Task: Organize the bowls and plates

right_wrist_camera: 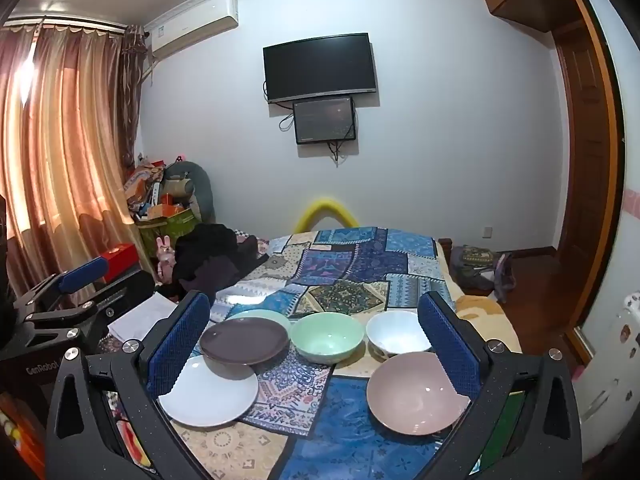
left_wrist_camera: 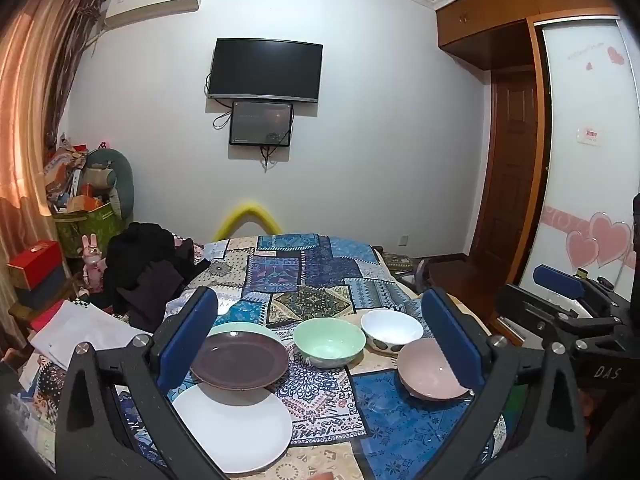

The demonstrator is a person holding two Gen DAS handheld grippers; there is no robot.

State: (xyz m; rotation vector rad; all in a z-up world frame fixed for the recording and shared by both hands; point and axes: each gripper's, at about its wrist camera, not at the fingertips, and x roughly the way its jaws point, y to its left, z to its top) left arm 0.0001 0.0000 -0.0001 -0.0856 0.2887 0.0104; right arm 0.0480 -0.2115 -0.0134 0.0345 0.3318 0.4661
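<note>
left gripper [left_wrist_camera: 320,344] fingers apart, empty | right gripper [right_wrist_camera: 316,344] fingers apart, empty | bed [right_wrist_camera: 360,264]: plates [right_wrist_camera: 208,390] left, overlapping; bowls [right_wrist_camera: 416,392] right, separate | likely stiff, slick, breakable; best pinched at rims; soft bedding may let them tip

Light: dim room where I stand, cool and even on the wall [left_wrist_camera: 380,120].
Source: daylight glowing orange through the curtain [right_wrist_camera: 60,140], left of frame.
Glare: small highlights in the pink bowl [right_wrist_camera: 418,392].
Distortion: fisheye bends my edges; corners black.
Focus: soft toward the rim.
</note>
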